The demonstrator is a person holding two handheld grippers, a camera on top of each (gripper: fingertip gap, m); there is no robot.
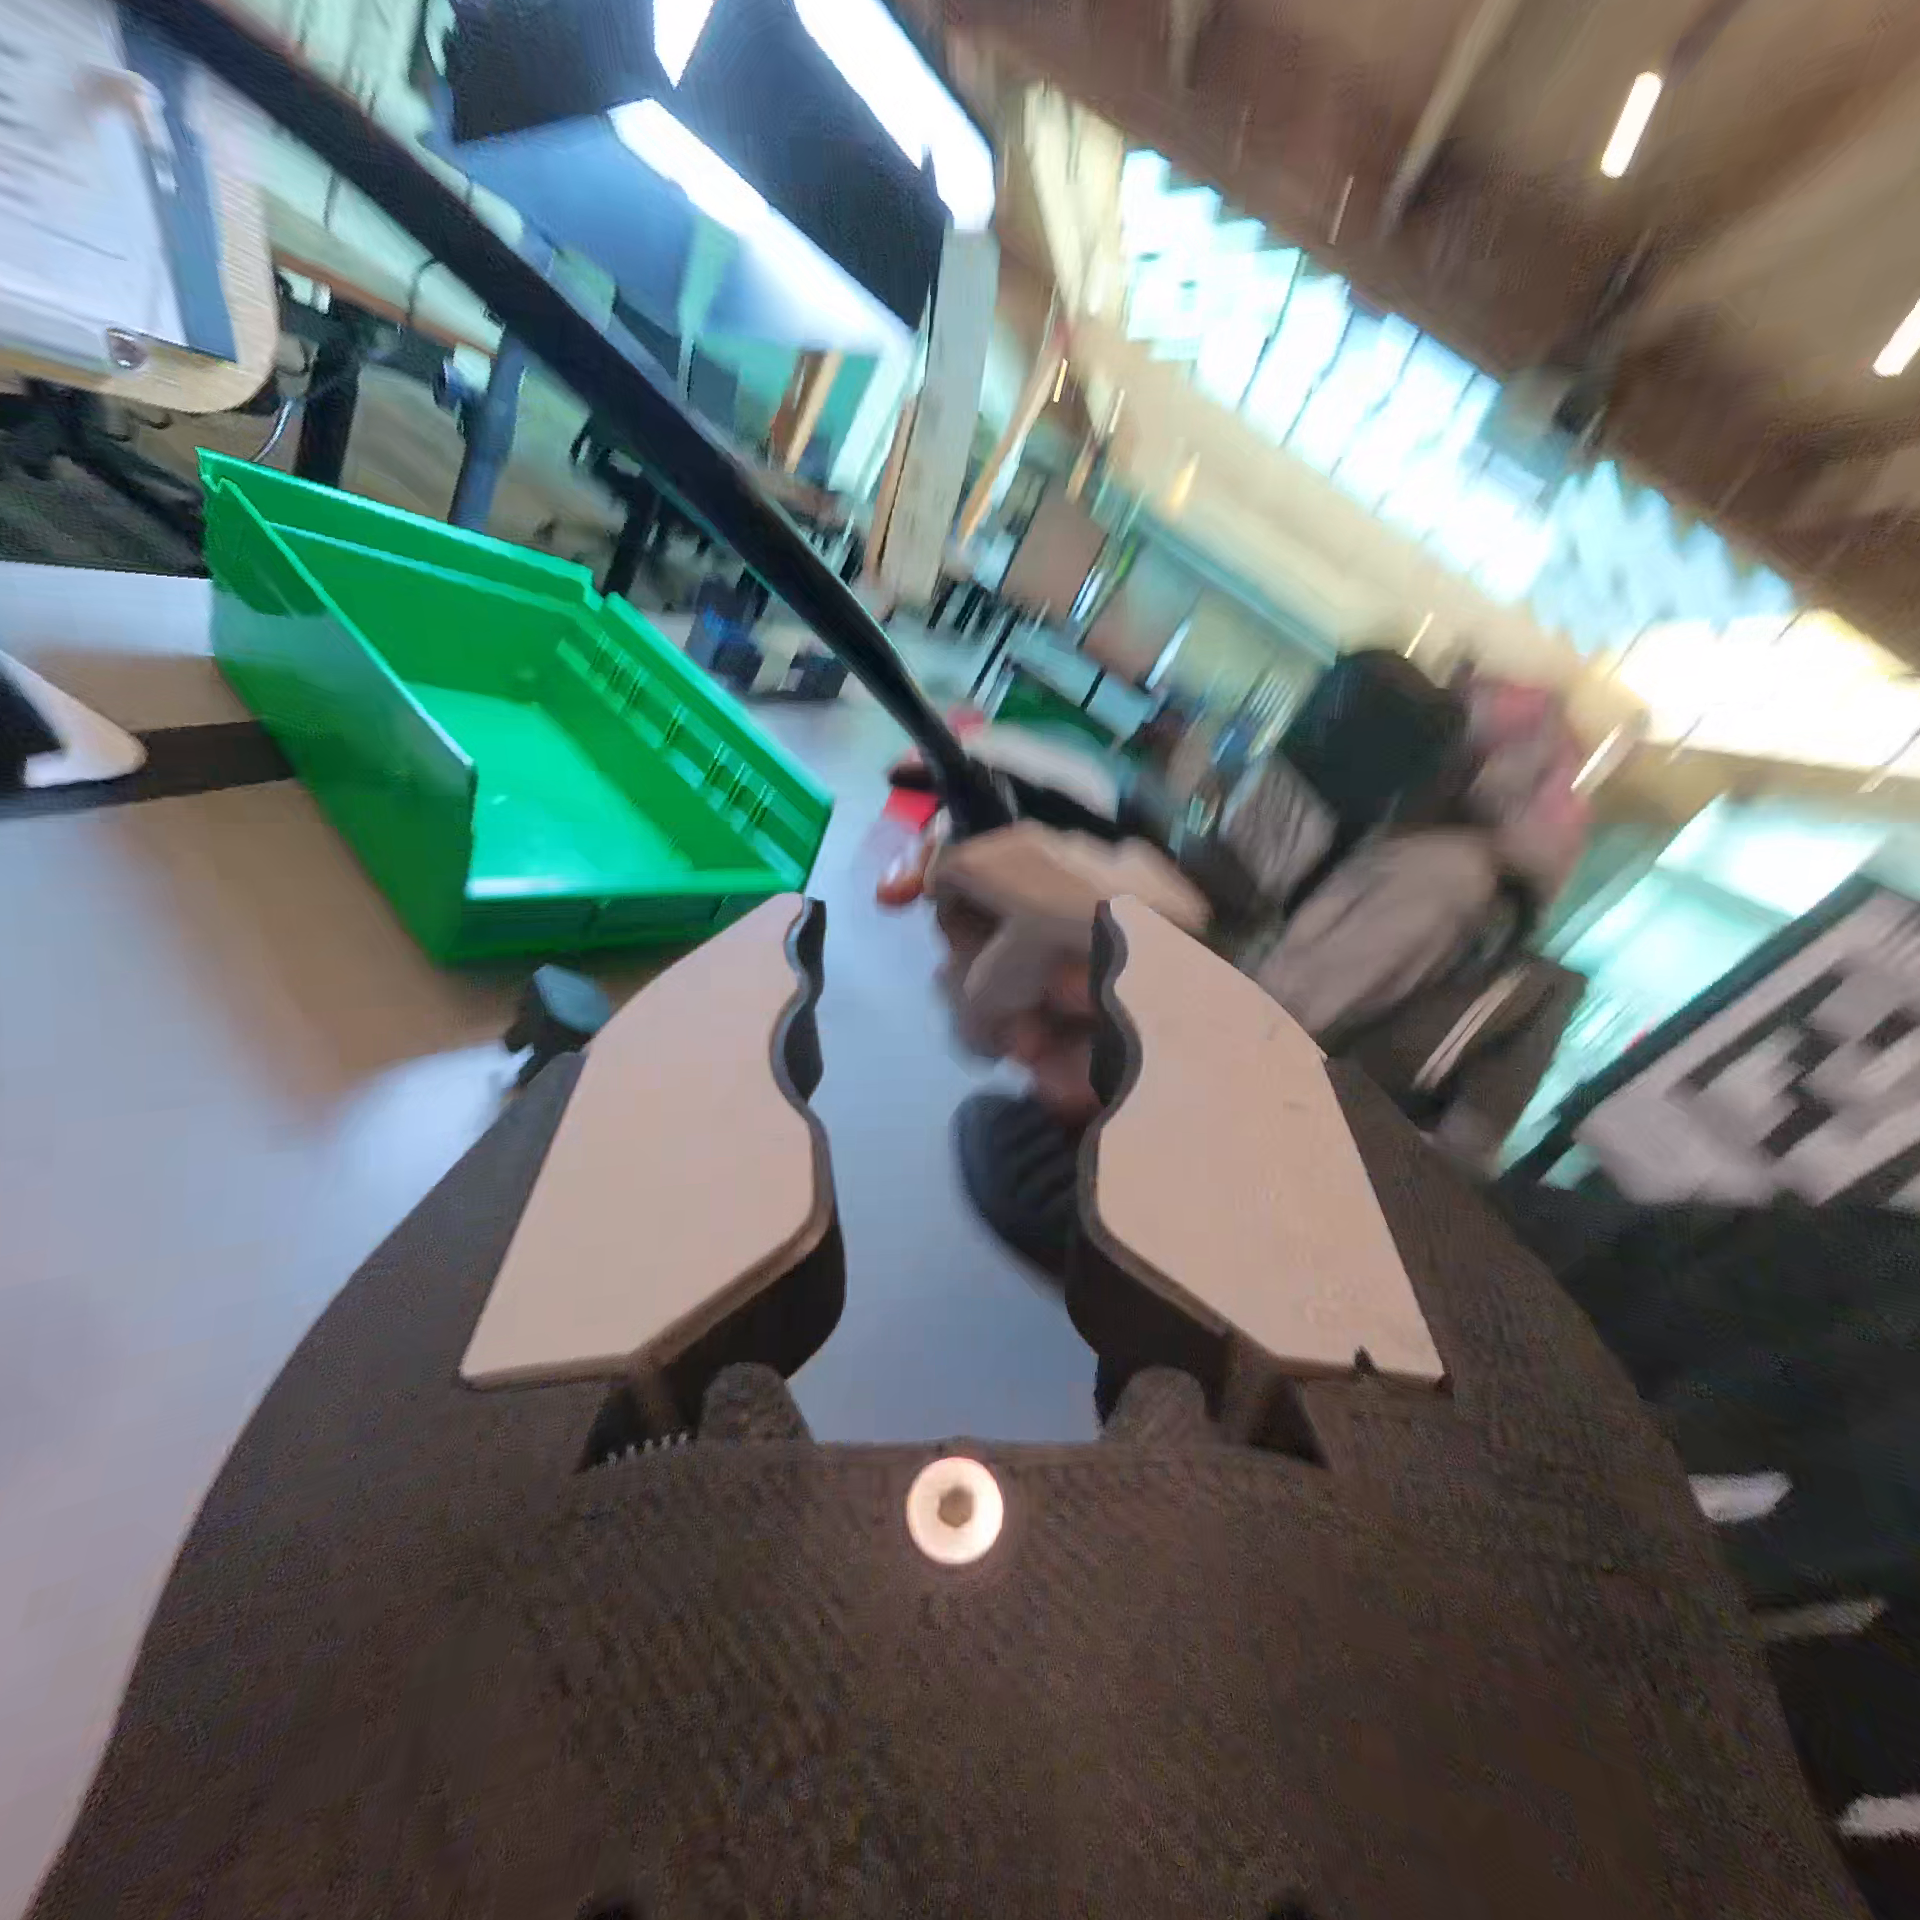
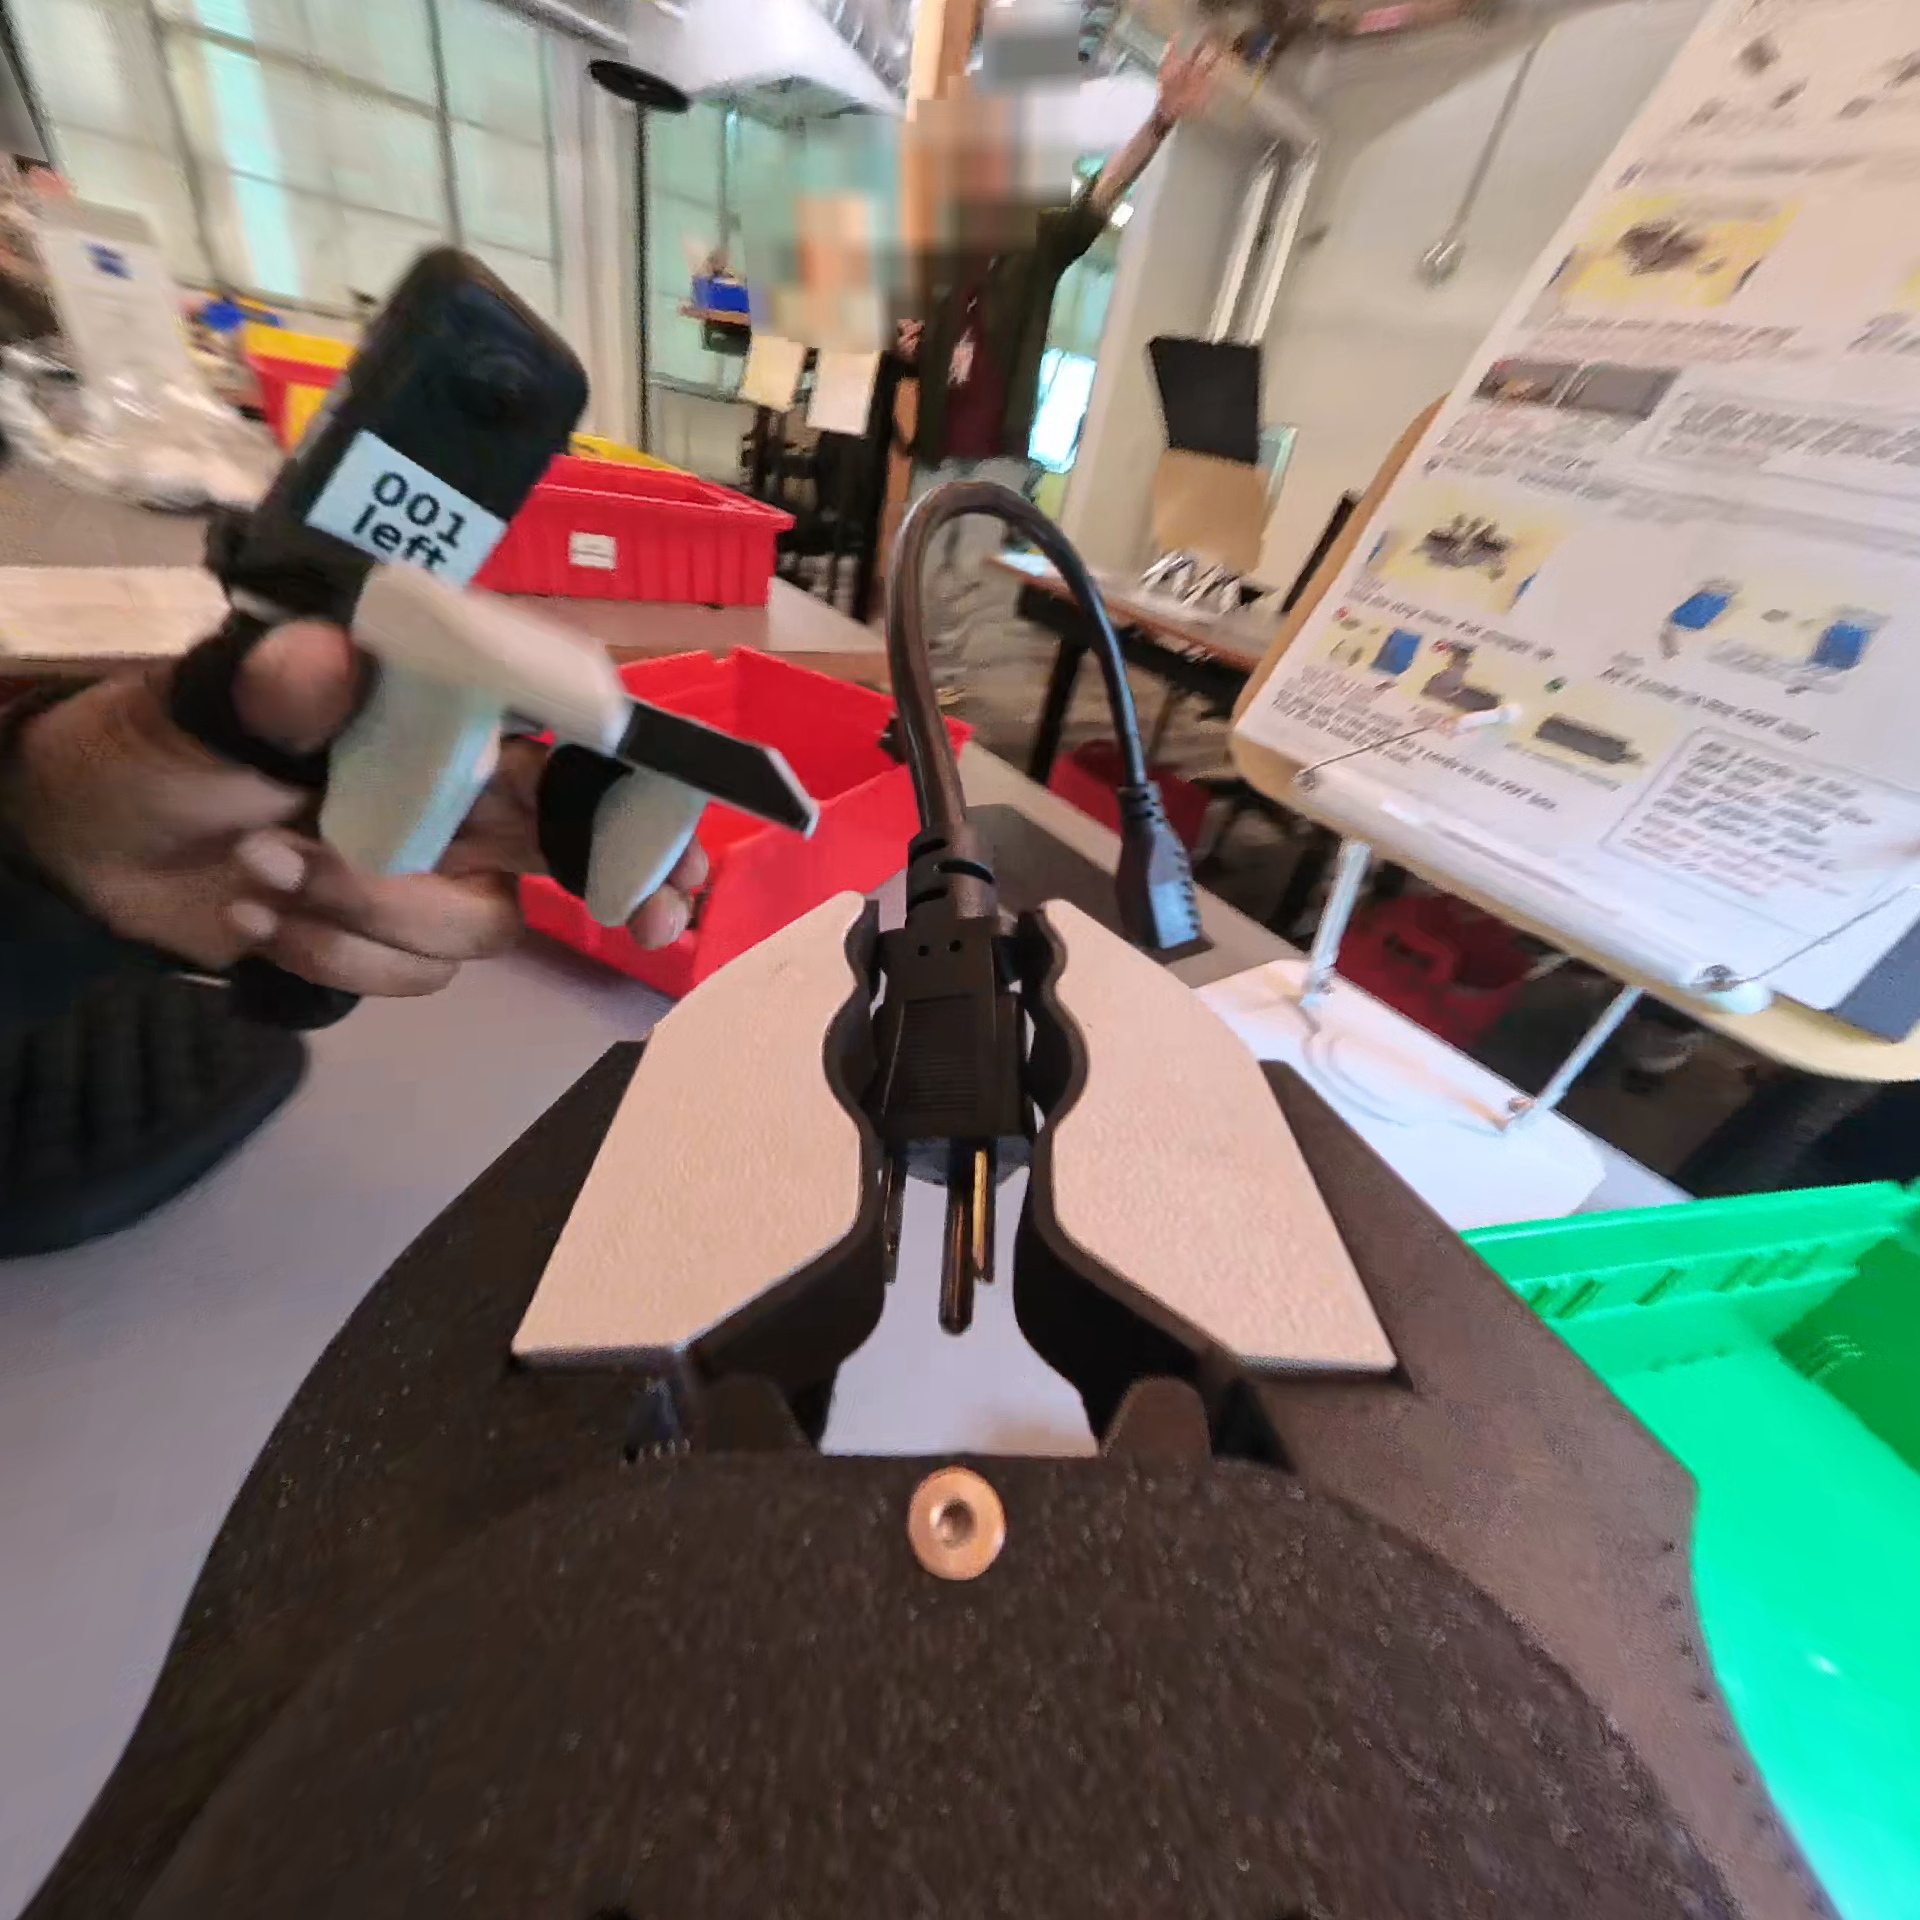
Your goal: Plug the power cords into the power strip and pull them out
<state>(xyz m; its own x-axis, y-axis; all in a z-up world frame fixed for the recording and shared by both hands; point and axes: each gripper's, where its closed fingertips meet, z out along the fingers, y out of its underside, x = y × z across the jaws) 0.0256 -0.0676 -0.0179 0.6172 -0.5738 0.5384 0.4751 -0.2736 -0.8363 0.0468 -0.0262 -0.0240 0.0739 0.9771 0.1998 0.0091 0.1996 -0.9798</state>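
Right wrist view: right gripper (image 2: 951, 1049) pinches black plug (image 2: 940, 1049), 3 prongs pointing back toward the camera, long axis along the fingers; power strip unseen.

- A black power cord (image 2: 920, 665) is held in the right hand-held gripper (image 2: 951, 1039), whose two grey fingers (image 2: 727, 1132) close on the plug body from both sides.
- Its plug (image 2: 940, 1049) is black and ribbed, with the metal prongs (image 2: 966, 1236) pointing back toward the camera and the strain relief pointing away.
- From the plug the cable rises, arches over and hangs down to the right, ending in a black moulded connector (image 2: 1164, 894) that dangles free above the tabletop (image 2: 312, 1195).
- In the left wrist view a thick black cable (image 1: 623, 364) sweeps in an arc from upper left down toward the middle; its end is blurred.
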